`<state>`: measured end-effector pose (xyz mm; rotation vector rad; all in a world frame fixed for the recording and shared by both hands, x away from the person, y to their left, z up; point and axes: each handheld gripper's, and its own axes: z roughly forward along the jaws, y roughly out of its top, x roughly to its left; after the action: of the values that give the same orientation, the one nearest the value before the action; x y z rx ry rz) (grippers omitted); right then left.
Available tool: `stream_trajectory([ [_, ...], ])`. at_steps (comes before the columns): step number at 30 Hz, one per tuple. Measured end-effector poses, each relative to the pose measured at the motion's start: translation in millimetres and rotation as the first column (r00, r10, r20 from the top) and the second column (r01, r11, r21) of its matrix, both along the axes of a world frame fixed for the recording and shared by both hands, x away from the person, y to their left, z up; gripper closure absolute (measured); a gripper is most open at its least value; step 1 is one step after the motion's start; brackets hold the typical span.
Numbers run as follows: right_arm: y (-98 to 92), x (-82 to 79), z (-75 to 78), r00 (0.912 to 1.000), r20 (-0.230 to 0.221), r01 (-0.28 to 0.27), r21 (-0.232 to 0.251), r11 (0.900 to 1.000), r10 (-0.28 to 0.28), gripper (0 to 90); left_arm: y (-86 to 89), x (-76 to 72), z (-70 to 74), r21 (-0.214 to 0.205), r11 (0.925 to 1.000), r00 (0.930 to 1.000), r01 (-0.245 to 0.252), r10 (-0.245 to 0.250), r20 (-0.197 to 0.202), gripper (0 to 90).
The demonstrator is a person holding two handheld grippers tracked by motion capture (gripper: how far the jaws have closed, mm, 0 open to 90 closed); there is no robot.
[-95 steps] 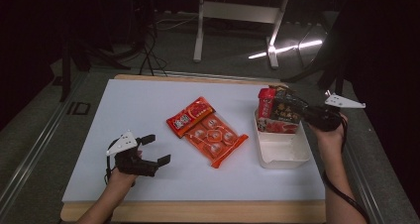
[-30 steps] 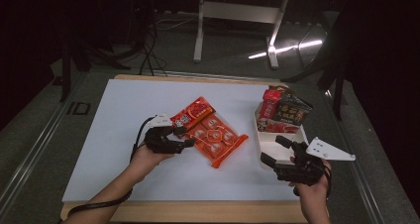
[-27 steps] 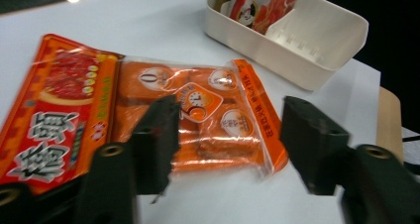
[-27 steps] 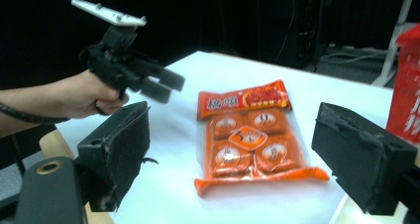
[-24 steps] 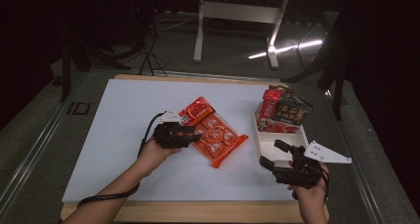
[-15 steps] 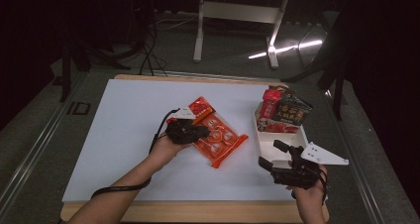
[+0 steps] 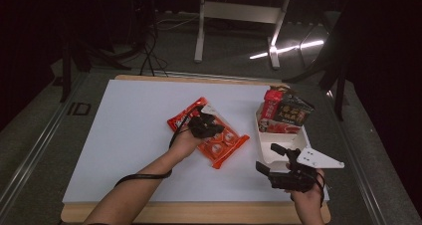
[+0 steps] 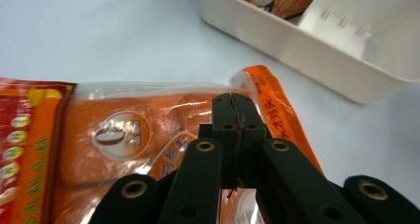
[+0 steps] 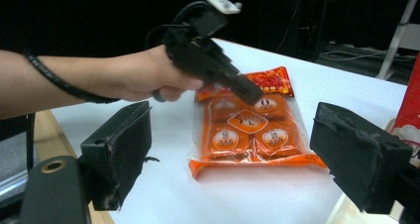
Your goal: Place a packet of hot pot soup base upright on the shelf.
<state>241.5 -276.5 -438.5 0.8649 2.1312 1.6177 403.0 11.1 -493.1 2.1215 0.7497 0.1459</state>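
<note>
White tabletop (image 7: 124, 135) takes most of the high view, and it carries everything I work with. Next in size, the white bin (image 7: 283, 143) sits at my right, its far end already packed with upright snack bags (image 7: 286, 113), the near end bare; I judge that space is where the next pack belongs. Orange snack pack (image 7: 219, 143) lies flat mid-table, left of the bin and apart from it, one corner pointing toward me. My left gripper (image 8: 233, 110) has just been closing and now stands with its jaws pressed together on top of the pack; in the left gripper view a thin sliver of red wrapper film seems to be pinched in the seam, so I take it as a grip on the wrapper, though a slight one. My right gripper (image 9: 247, 159) hovers near the bin's front corner, jaws wide apart and nothing between them, aimed at the pack, probably ready to assist.
</note>
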Motion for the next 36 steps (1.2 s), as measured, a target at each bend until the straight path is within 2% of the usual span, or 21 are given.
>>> stream_trajectory([
  [4,-1.9,0.7,-1.2,1.0,-0.002,-0.004,0.009,1.0,0.004,16.1,-17.9,12.4,-10.6,0.028,0.9995,0.9992,0.014,-0.013,-0.038,90.0],
  [7,-4.2,1.2,-1.5,1.0,-0.004,0.002,0.017,0.9999,-0.002,16.1,-29.1,17.9,-14.7,0.049,0.9985,0.9988,0.026,-0.023,-0.044,90.0],
  [11,-5.6,2.4,-3.0,1.0,-0.01,0.002,0.023,0.9997,-0.002,16.1,-39.4,24.6,-19.5,0.06,0.9981,0.9977,0.012,-0.007,-0.068,90.0],
  [15,-5.1,3.2,-4.1,0.9999,-0.015,-0.004,0.022,0.9997,0.004,16.1,-50.7,32.8,-21.4,0.083,0.9965,0.997,0.01,-0.003,-0.077,90.0],
  [17,-4.9,3.3,-4.6,0.9998,-0.016,-0.007,0.02,0.9998,0.007,16.1,-55.9,35.7,-22.4,0.101,0.9948,0.9976,0.015,-0.008,-0.069,90.0],
  [20,-5.1,3.4,-5.4,0.9997,-0.021,-0.009,0.021,0.9997,0.01,16.1,-64.3,40.7,-27.1,0.134,0.9908,0.9968,0.017,-0.007,-0.08,90.0],
  [22,-5.2,3.7,-5.7,0.9997,-0.021,-0.01,0.02,0.9997,0.01,16.1,-64.3,40.7,-27.1,0.134,0.9908,0.9968,0.017,-0.007,-0.08,90.0],
  [24,-5.2,4.4,-6.4,0.9997,-0.021,-0.014,0.02,0.9997,0.015,16.1,-69.4,44.4,-30.8,0.143,0.9894,0.9952,0.023,-0.009,-0.098,90.0],
  [25,-5.1,4.4,-6.6,0.9996,-0.022,-0.015,0.021,0.9997,0.016,16.1,-70.5,44.3,-31.0,0.159,0.9866,0.9952,0.035,-0.02,-0.096,90.0],
  [31,-4.2,4.2,-7.2,0.9994,-0.026,-0.021,0.016,0.9996,0.022,16.1,-69.4,38.6,-30.3,0.176,0.9833,0.9955,0.046,-0.031,-0.089,90.0],
  [34,-4.0,4.3,-7.7,0.9994,-0.026,-0.023,0.016,0.9996,0.023,16.1,-66.3,38.4,-29.2,0.172,0.9829,0.99,0.065,-0.042,-0.135,90.0],
  [36,-4.1,4.3,-7.5,0.9993,-0.029,-0.023,0.02,0.9995,0.024,16.1,-65.4,34.7,-28.4,0.191,0.9781,0.9897,0.084,-0.059,-0.13,90.0],
])
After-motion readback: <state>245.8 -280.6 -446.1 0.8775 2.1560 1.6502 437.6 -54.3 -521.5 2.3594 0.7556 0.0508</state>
